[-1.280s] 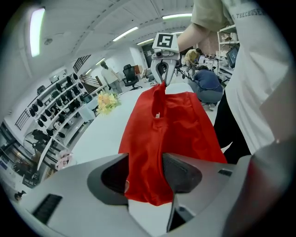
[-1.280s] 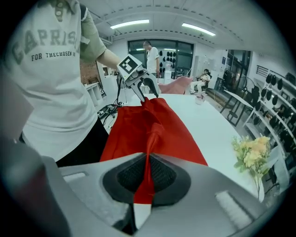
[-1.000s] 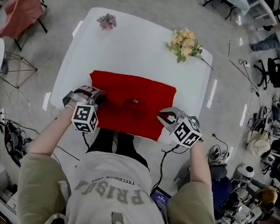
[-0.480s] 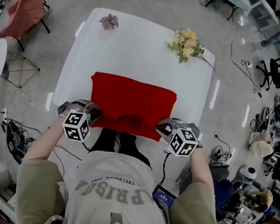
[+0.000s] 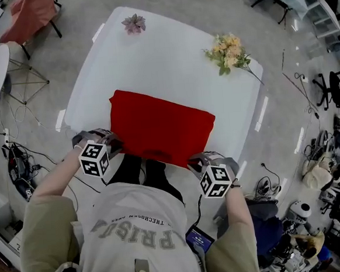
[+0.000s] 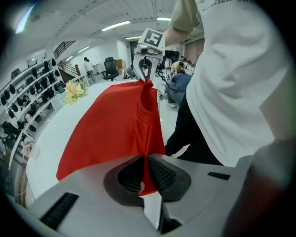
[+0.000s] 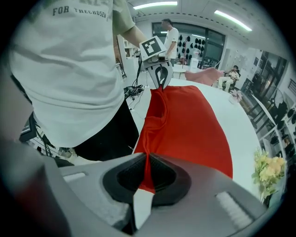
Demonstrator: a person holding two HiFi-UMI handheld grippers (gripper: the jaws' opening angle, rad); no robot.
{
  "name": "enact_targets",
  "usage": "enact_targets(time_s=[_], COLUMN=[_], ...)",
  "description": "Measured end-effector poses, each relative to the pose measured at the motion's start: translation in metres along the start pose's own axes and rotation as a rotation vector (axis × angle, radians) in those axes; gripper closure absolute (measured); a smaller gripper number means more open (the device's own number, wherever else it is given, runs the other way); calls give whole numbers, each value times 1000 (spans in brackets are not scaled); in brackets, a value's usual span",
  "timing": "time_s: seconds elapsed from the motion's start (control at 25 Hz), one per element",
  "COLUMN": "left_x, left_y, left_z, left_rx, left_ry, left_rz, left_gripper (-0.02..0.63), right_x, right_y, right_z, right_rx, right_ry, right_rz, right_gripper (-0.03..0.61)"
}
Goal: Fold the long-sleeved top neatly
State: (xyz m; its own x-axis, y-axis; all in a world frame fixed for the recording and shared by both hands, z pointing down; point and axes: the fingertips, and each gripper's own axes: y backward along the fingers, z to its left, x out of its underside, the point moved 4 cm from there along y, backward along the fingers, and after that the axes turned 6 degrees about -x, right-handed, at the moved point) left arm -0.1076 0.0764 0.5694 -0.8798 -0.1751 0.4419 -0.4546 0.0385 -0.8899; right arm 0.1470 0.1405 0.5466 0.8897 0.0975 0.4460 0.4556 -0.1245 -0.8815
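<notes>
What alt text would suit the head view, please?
From above, a person's left tool and right tool each grip a near corner of a red top on a white table; a pink flower and yellow bouquet lie beyond.

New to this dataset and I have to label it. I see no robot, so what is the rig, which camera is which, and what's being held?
There is no robot arm. A person stands at a white table with a hand-held two-jaw gripper in each hand. The marker cubes are part of those grippers.

The head view comes from a camera on the person's head, looking steeply down, with their left at the picture's left. The other two views come from cameras riding on each gripper, looking along its jaws.

On the table lie a red top, a yellow bouquet and a pink flower. The left gripper and the right gripper are each shut on the top's near edge, one at each end, with the cloth stretched between them.
</notes>
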Motion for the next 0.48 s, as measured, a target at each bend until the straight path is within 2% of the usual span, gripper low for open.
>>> enact_targets(time_s=[0.32, 0.4, 0.44, 0.48], left_x=[10, 11, 11, 11], left_y=[-14, -15, -14, -13], left_z=[-11, -13, -16, -20], left_rx=[15, 42, 74, 113], left_ry=[38, 66, 89, 115], left_rz=[32, 37, 42, 47], left_gripper=[584, 579, 545, 456], right_x=[14, 16, 17, 18], right_y=[-31, -36, -38, -39], right_z=[13, 14, 14, 16], right_rx=[25, 26, 21, 11], right_ry=[36, 38, 33, 22], right_rz=[88, 100, 103, 104], right_gripper=[561, 560, 548, 532])
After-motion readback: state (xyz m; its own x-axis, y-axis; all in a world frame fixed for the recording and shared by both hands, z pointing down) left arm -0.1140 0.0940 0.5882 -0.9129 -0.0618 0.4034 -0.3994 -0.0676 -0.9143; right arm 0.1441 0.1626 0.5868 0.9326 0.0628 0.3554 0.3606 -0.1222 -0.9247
